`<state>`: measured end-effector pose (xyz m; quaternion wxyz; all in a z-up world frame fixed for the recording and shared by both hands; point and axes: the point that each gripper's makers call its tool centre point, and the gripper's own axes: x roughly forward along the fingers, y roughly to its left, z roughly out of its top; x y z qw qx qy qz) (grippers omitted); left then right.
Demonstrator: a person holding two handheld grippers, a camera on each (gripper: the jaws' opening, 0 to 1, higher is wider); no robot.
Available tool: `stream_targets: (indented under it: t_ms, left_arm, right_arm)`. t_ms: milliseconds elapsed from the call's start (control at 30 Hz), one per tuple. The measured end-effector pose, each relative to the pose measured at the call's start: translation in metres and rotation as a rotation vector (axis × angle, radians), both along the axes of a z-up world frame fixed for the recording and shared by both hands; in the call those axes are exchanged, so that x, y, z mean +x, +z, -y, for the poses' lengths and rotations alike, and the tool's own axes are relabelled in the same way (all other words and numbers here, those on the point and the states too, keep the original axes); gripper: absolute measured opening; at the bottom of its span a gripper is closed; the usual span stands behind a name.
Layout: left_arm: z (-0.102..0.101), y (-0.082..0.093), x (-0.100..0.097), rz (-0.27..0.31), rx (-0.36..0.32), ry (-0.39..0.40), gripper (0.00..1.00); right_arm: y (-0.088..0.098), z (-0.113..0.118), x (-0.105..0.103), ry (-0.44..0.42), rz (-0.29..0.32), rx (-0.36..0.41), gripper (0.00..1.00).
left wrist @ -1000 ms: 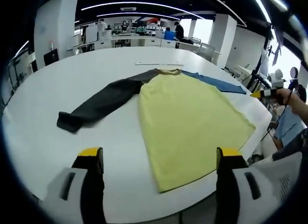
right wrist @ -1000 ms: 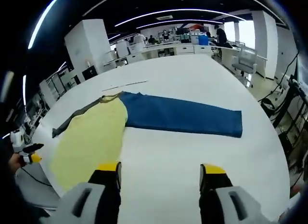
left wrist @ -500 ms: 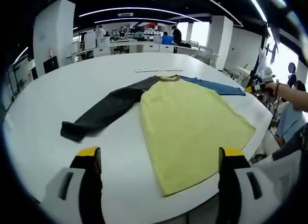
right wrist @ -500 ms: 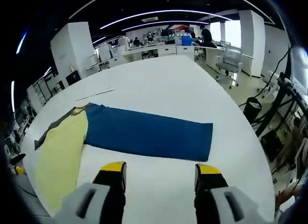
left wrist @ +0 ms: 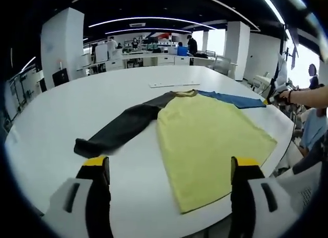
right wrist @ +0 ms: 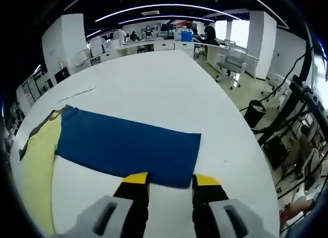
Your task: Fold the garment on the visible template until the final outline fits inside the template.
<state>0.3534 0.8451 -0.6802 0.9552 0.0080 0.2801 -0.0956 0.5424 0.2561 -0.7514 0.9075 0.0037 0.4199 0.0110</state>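
Lying flat mid-frame on the white desk (left wrist: 66, 105), the garment (left wrist: 210, 135) is waiting; right tongs (right wrist: 169, 180), narrowed, are reaching its blue sleeve (right wrist: 128, 148) cuff; left tongs (left wrist: 171, 169) are hanging wide. Grip the cuff squarely before folding inward.

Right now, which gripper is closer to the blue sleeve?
Right. The right gripper has its jaw tips at the blue sleeve's near edge, while the left gripper hangs back across the yellow body from it.
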Motion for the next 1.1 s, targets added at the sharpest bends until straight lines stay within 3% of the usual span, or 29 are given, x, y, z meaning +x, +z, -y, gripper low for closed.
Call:
stream_targets:
  t_ms: [300, 433, 533, 700, 933, 1100]
  left_arm:
    - [-0.001, 0.0, -0.003, -0.01, 0.01, 0.004, 0.94]
    - [-0.001, -0.001, -0.005, -0.04, 0.039, 0.0, 0.93]
    - [0.0, 0.003, -0.004, -0.031, 0.059, -0.008, 0.92]
    - [0.004, 0.008, -0.004, -0.022, 0.038, -0.017, 0.94]
    - [0.005, 0.004, -0.009, -0.044, 0.033, -0.024, 0.98]
    - [0.005, 0.006, -0.011, -0.043, 0.033, -0.021, 0.99]
  right_arm:
    - [-0.007, 0.007, 0.0, -0.05, -0.026, 0.004, 0.21]
    - [-0.007, 0.008, 0.001, -0.103, -0.043, -0.003, 0.14]
    - [-0.007, 0.008, 0.001, -0.114, -0.046, -0.004, 0.1]
    - [-0.007, 0.011, 0.001, -0.145, -0.044, 0.004, 0.0]
    - [-0.006, 0.011, 0.001, -0.169, -0.053, 0.052, 0.0]
    - [0.009, 0.008, 0.007, -0.179, -0.013, 0.058, 0.0]
